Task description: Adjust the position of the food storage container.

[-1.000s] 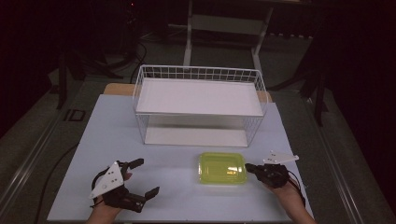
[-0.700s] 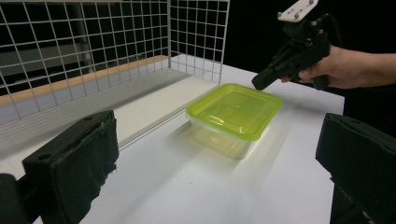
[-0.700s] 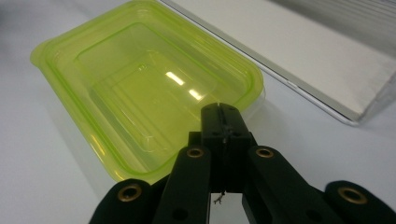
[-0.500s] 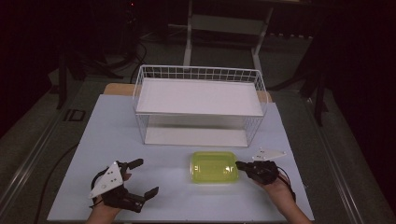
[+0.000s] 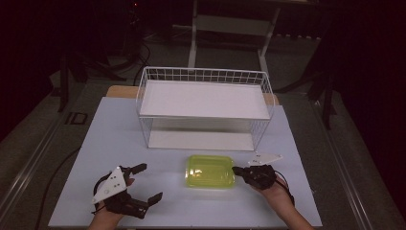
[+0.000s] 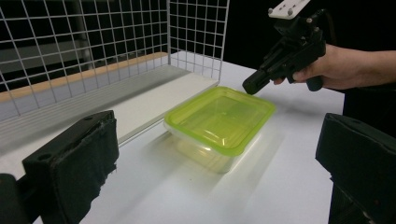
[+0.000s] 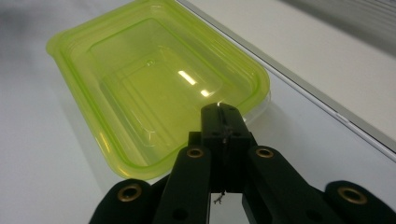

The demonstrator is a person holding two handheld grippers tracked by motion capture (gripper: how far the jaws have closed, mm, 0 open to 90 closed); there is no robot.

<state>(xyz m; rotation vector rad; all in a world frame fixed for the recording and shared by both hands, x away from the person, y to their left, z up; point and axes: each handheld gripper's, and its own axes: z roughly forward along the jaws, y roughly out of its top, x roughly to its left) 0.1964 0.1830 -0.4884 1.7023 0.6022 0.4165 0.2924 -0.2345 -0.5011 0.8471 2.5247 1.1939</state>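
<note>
Yellow-green lidded container [image 5: 210, 171] is lying on the bench [image 5: 306, 201] before the wire rack [image 5: 203, 108], long axis crosswise, its right end touching the clenched, empty right tool [image 5: 235, 169], the released left tool [image 5: 146, 182] sitting well apart

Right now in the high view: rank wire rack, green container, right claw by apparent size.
1. wire rack, clearly the largest, and it sits farther from the camera.
2. green container, lidded, much smaller.
3. right claw, shut, its tip at the container's right edge; smallest, even with its grey plate.
</note>
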